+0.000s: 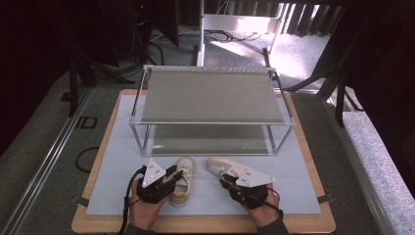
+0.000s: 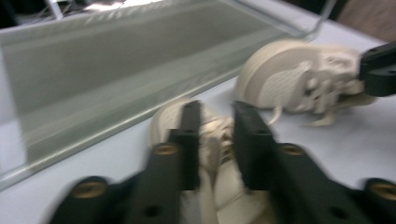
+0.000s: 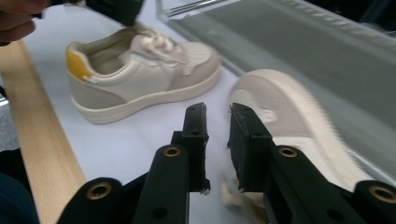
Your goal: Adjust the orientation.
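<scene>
Two cream sneakers lie on the white mat (image 1: 115, 181) in front of a rack. The left shoe (image 1: 180, 196) (image 3: 140, 79), with a yellow heel tab, stands upright. My left gripper (image 1: 180, 172) (image 2: 217, 126) hovers over its tongue and laces, jaws apart on either side of them; blur hides any contact. The right shoe (image 1: 218, 164) (image 2: 289, 74) (image 3: 289, 116) is tipped on its side with its sole showing. My right gripper (image 1: 224, 177) (image 3: 217, 126) sits at its opening with only a narrow slit between the jaws and nothing between the tips. A blurred lace (image 3: 231, 196) lies under them.
A two-tier metal rack (image 1: 210, 95) with grey mesh shelves stands just behind the shoes. The mat rests on a wooden board (image 1: 105, 142) whose front edge is near my hands. Dark frames and cables surround the table.
</scene>
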`<state>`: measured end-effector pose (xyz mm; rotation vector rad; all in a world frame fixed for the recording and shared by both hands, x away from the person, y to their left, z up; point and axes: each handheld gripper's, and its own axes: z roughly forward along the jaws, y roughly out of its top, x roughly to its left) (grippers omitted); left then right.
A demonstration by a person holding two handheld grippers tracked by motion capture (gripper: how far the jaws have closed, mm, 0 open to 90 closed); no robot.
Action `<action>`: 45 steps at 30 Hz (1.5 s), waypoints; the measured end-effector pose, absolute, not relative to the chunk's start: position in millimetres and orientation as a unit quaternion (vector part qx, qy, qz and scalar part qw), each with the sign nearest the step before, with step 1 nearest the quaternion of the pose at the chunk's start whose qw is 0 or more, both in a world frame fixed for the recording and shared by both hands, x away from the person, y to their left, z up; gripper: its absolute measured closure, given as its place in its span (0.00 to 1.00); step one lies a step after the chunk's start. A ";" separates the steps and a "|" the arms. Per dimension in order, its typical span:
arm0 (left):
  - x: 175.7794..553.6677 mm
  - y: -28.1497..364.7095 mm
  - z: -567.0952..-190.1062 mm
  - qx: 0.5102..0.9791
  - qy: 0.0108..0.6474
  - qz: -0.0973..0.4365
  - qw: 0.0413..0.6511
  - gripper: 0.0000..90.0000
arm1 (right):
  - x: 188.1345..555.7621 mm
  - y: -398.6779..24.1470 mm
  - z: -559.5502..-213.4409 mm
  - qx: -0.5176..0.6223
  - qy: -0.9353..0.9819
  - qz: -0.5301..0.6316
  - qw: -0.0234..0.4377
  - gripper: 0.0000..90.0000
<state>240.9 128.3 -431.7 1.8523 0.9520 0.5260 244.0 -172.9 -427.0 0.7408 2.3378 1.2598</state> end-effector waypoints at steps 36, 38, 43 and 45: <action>243.0 158.5 -430.9 0.732 0.430 0.215 0.483 0.58 | 257.5 -224.6 -423.6 0.258 0.835 0.438 0.210 0.74; 242.8 158.3 -431.0 0.732 0.429 0.215 0.483 0.58 | 257.7 -221.4 -427.2 0.248 0.840 0.436 0.205 0.73; 242.9 157.6 -432.2 0.733 0.430 0.213 0.482 0.58 | 260.9 -218.2 -433.2 0.242 0.847 0.429 0.199 0.72; 242.9 157.9 -432.5 0.732 0.431 0.213 0.483 0.58 | 261.5 -216.9 -435.5 0.240 0.852 0.421 0.201 0.70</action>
